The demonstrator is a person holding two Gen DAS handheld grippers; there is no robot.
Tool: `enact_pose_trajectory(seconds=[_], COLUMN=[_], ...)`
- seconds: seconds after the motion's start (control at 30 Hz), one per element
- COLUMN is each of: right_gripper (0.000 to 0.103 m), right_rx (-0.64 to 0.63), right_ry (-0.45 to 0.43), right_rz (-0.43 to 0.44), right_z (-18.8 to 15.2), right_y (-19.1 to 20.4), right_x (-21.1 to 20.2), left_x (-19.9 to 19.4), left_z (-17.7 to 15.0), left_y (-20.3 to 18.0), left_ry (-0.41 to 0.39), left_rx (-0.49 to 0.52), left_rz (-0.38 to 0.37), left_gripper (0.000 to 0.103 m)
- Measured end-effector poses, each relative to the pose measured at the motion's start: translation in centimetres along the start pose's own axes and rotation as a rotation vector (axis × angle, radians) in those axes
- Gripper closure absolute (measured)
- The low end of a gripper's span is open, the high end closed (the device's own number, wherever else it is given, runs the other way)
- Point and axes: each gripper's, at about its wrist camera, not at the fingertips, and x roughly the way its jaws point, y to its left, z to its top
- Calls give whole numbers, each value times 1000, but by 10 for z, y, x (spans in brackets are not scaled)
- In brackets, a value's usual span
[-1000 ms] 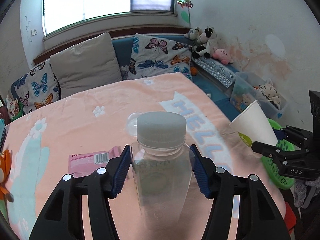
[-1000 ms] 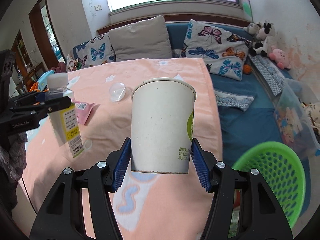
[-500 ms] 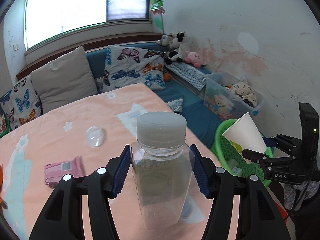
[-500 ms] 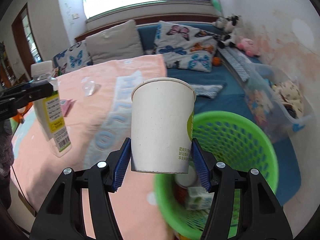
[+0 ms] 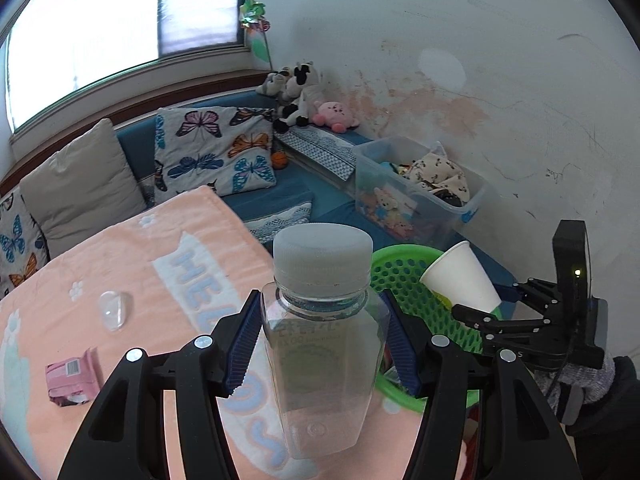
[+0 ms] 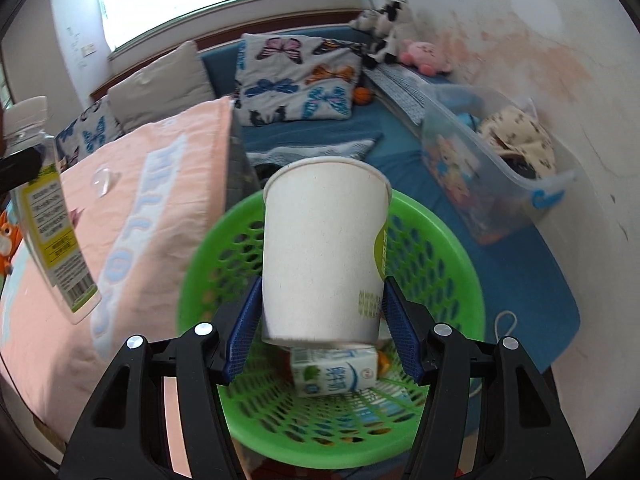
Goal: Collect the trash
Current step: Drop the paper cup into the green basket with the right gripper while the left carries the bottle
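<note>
Peach "HELLO" blanket (image 5: 132, 264) covers the table beside a round green perforated plastic basket (image 6: 448, 248). Over that basket the right gripper (image 6: 322, 326) clasps a white paper cup (image 6: 324, 252). Beside it, above the blanket's edge, the left gripper (image 5: 320, 344) clamps a clear plastic bottle (image 5: 324, 344) with a white cap. A white carton (image 6: 336, 372) lies inside the basket.

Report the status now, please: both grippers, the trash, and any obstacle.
Left gripper shut on plastic bottle, near table edge. Right gripper holds paper cup above green basket. Nothing in the way; carton already inside.
</note>
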Motion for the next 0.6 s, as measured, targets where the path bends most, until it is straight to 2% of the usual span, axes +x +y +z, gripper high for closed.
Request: enact_pose_trajectory(seconds=[0.23, 0.6], right_gripper=[39, 36], right_rx=[61, 86], right_ry=[-3, -66], right_rz=[-17, -8], right_z=[-8, -20], right_y=[-25, -41], right_x=[0, -35], left_x=[18, 43], left_z=[10, 18], left_y=[-28, -68], left_ry=[6, -10], left_rx=[19, 21], left_rz=[-43, -116], left_gripper=[46, 46])
